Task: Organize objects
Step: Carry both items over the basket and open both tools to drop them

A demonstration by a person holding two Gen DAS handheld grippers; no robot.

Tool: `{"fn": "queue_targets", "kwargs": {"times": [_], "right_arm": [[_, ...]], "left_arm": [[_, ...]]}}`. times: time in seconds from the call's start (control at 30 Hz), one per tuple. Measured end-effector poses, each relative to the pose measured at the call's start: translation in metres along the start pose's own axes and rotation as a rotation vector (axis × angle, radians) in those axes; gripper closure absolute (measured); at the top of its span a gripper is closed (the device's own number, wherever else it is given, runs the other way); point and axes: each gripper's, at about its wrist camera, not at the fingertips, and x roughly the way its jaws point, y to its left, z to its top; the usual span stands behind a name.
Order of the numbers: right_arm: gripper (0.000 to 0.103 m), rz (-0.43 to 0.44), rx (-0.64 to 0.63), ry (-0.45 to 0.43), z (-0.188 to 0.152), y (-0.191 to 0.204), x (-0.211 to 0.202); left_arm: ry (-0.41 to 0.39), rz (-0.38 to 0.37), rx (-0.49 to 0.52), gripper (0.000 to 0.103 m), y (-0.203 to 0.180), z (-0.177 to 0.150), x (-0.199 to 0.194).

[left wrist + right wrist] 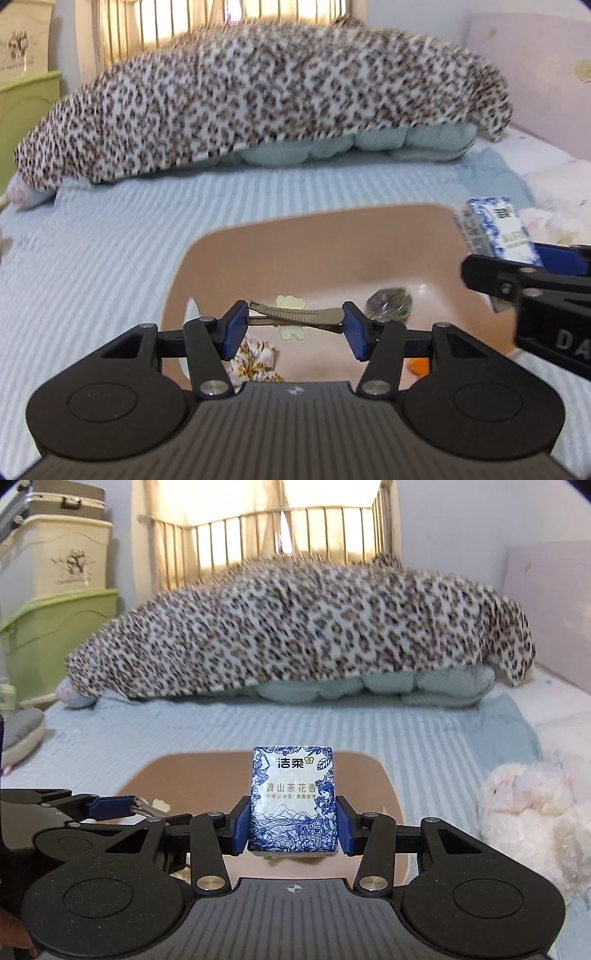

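Blue-white tissue pack [293, 799] clamped by right gripper [293, 825]; left gripper [295, 326] grips grey hair clip [295, 315].

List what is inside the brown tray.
In the brown tray lie a floral cloth piece, a pale bear-shaped piece, a clear-wrapped green item and something orange. The left gripper, holding a hair clip, covers the tray's near part.

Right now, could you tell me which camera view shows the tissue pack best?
The right wrist view: the tissue pack faces the camera squarely between the right gripper fingers, its blue print readable. The left wrist view catches it only at the right edge, angled and partly hidden by that gripper.
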Motion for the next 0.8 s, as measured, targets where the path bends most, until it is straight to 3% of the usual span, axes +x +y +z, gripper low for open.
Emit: {"fn": "queue_targets", "kwargs": {"times": [0.2,0.33,0.4,0.5,0.57,0.67,0.8], "right_arm": [[0.060,-0.033,0.003,0.064,-0.012,-0.005,0.029],[0.060,-0.048,0.005,0.102,-0.020,-0.005,0.040],[0.051,-0.052,0.003,0.120,-0.023,-0.006,0.044],[0.048,-0.049,0.016,0.119,-0.025,-0.009,0.040],[0.040,-0.038,0.021,0.104,-0.022,-0.010,0.033],[0.025,-0.025,0.027,0.080,-0.020,-0.011,0.020],[0.021,0.002,0.035,0.067,-0.019,-0.011,0.003]], "left_arm": [[0.102,0.016,0.004,0.046,-0.002,-0.017,0.040],[0.116,0.004,-0.010,0.046,0.000,-0.019,0.043],[0.113,-0.012,-0.019,0.046,0.001,-0.018,0.038],[0.102,-0.009,-0.020,0.044,0.001,-0.013,0.027],[0.087,0.004,-0.019,0.029,0.001,-0.010,0.015],[0.053,0.008,-0.023,0.026,0.003,-0.005,-0.004],[0.027,-0.004,-0.011,0.023,0.006,-0.003,-0.028]]}}
